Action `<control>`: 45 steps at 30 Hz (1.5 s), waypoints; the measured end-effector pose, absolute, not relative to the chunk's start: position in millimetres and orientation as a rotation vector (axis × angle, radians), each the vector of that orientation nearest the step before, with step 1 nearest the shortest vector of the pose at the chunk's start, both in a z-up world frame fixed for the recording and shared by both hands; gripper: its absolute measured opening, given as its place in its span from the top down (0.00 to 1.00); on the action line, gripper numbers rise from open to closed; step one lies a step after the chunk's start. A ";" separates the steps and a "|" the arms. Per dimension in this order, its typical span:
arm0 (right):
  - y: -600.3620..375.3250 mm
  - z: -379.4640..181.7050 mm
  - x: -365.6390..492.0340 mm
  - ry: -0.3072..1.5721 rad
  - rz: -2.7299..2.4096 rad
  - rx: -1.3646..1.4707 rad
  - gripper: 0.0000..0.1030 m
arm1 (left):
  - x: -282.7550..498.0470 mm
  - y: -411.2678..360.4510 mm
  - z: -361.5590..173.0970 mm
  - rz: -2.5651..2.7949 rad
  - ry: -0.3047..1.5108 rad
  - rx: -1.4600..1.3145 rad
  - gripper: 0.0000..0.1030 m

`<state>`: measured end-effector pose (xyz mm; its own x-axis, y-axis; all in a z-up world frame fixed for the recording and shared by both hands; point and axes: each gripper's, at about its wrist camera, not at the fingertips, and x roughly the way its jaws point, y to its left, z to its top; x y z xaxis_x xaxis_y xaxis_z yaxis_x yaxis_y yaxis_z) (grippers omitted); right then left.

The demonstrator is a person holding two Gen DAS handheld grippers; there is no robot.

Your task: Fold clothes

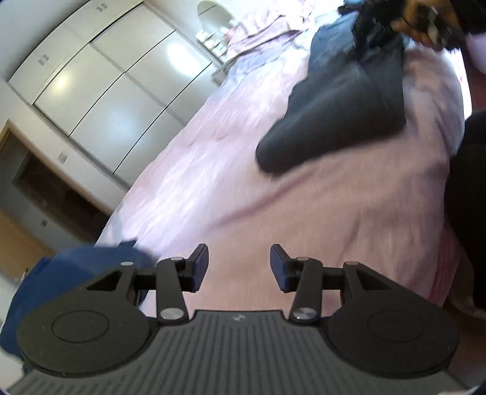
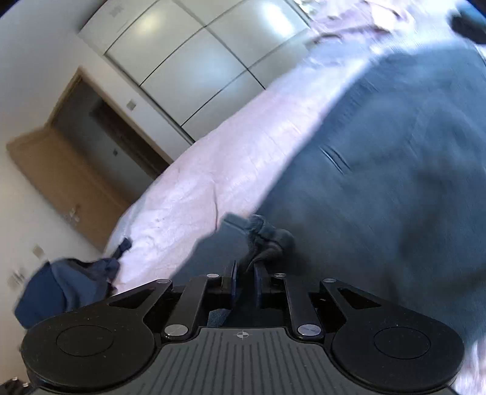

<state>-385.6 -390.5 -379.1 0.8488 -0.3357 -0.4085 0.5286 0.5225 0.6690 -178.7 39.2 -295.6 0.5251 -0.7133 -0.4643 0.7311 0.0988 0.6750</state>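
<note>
A dark grey garment [image 1: 340,112] lies on the pink bedsheet [image 1: 243,188], partly lifted at its far end. My left gripper [image 1: 239,267] is open and empty, held above the sheet well short of the garment. My right gripper [image 2: 244,273] is shut on a bunched edge of the same grey garment [image 2: 379,170], which fills the right of the right wrist view. In the left wrist view the right gripper and the hand that holds it [image 1: 425,21] show blurred at the top right, at the garment's far end.
A blue garment [image 1: 76,267] lies at the bed's near left edge, also in the right wrist view [image 2: 66,288]. White wardrobe doors [image 1: 115,100] and a wooden door [image 2: 60,170] stand beyond the bed. Crumpled pink bedding [image 1: 267,24] lies at the far end.
</note>
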 end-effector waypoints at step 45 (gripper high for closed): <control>-222.1 -328.9 -358.9 0.449 -0.201 0.021 0.26 | -127.8 -85.3 -283.4 -1.347 -0.018 1.059 0.56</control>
